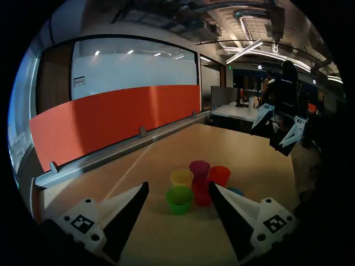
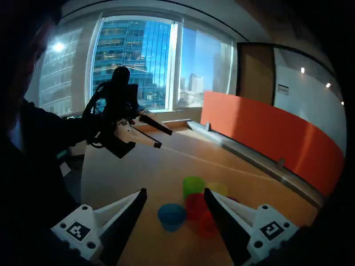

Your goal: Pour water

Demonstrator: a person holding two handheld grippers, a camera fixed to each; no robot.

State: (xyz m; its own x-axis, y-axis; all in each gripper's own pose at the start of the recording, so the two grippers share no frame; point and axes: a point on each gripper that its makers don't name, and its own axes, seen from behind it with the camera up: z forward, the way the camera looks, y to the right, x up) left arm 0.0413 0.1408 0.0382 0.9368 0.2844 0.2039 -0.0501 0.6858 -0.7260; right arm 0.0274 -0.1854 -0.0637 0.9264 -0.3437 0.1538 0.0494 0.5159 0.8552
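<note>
Two sets of jaws are seen spread apart and empty: nothing is held by the left gripper [image 1: 177,184] or by the right gripper [image 2: 174,190]. Straight ahead of and below both, six small cups are stood upright in a tight cluster on the table [image 1: 248,168], mouths up, so the long axis of each is vertical and a level side approach is judged to be needed. From the left jaws the green cup [image 1: 179,199] is met first, with the yellow cup [image 1: 182,177] and the red cup [image 1: 202,196] just behind it. From the right jaws the blue cup [image 2: 171,216] is met first, slightly left of centre. Which cup holds water cannot be told. No pick is judged to have been started, and each gripper is best matched to its own near cup, since the neighbours are packed close.
</note>
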